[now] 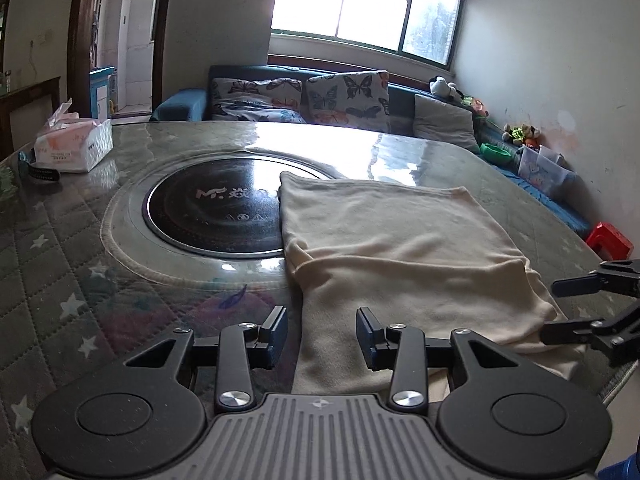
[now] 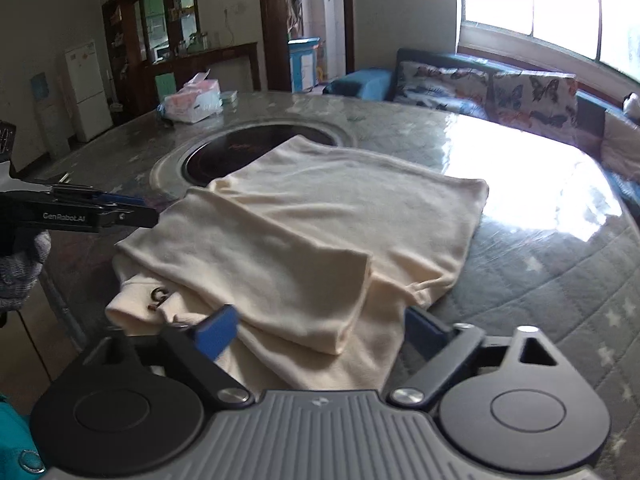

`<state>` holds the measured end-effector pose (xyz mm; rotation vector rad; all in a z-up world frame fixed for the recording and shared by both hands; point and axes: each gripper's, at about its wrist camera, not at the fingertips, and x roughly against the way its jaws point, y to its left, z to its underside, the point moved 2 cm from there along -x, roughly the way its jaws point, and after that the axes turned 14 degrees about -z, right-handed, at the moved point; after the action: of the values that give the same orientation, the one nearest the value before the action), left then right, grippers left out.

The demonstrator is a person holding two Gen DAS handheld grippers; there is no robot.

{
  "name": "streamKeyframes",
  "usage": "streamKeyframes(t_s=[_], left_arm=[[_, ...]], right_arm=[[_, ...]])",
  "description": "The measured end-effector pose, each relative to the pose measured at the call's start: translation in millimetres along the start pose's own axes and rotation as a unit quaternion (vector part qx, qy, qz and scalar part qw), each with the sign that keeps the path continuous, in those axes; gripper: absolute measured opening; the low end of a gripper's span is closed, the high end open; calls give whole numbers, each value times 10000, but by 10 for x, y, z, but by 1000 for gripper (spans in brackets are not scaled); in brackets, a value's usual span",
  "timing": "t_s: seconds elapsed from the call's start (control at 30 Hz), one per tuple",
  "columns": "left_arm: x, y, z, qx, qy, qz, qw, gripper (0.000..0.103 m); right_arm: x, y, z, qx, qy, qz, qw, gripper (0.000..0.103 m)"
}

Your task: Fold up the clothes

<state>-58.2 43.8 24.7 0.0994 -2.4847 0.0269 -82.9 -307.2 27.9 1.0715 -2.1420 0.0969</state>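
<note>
A cream garment [image 2: 304, 232], partly folded with one sleeve laid across its body, lies on the glass-topped table [image 1: 120, 280] near the front edge; its far corner overlaps the round black induction cooktop [image 1: 212, 212] set into the table's middle; the left gripper [image 1: 322, 332] hovers just above the near left part of the cloth with its jaws partly spread, the fabric showing in the gap but neither pad pressing on it; the right gripper [image 2: 320, 328] stands at the garment's near edge with its blue-padded jaws wide apart on either side of the folded sleeve end, not pinching it; a hand in a grey knitted glove [image 2: 20, 268] shows at the left of the right wrist view, under the left gripper; a tissue pack [image 1: 74, 144] sits at the table's far left, well apart from the cloth; beyond the table stands a blue sofa [image 1: 400, 100] with butterfly-print cushions [image 1: 348, 96] under a bright window [image 1: 372, 4].
</note>
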Motion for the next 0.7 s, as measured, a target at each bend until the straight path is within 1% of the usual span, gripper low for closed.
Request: streamKeyframes(t_s=[0.07, 0.1, 0.17, 0.2, 0.27, 0.33, 0.37, 0.4, 0.5, 0.7], left_arm=[[9, -14, -6, -47, -29, 7, 10000, 41], [12, -20, -10, -68, -42, 9, 10000, 41], [6, -20, -22, -76, -49, 10, 10000, 41], [0, -19, -28, -82, -51, 11, 10000, 41], [-13, -25, -28, -111, -46, 11, 9999, 41], [-28, -45, -20, -149, -26, 38, 9999, 41], [-35, -61, -13, -187, -19, 50, 9998, 41], [-42, -75, -7, -224, -7, 63, 9997, 41], [-73, -104, 18, -353, 44, 90, 9993, 41], [-67, -73, 33, -637, 49, 165, 9978, 42]], right_arm=[[-25, -22, 1, -137, 18, -106, 9998, 61], [-27, -29, -5, -175, 13, -130, 9998, 60], [-19, -37, -22, -215, -11, -144, 9997, 50], [-16, -39, -27, -236, 0, -147, 9996, 47], [-14, -40, -32, -278, 58, -130, 9995, 35], [-6, -60, -26, -343, 84, -122, 9993, 27], [0, -71, -22, -379, 91, -124, 9992, 18], [5, -82, -18, -414, 98, -125, 9990, 13], [37, -85, -32, -449, 100, -139, 9988, 6], [215, 16, -114, -233, 4, -159, 9996, 5]])
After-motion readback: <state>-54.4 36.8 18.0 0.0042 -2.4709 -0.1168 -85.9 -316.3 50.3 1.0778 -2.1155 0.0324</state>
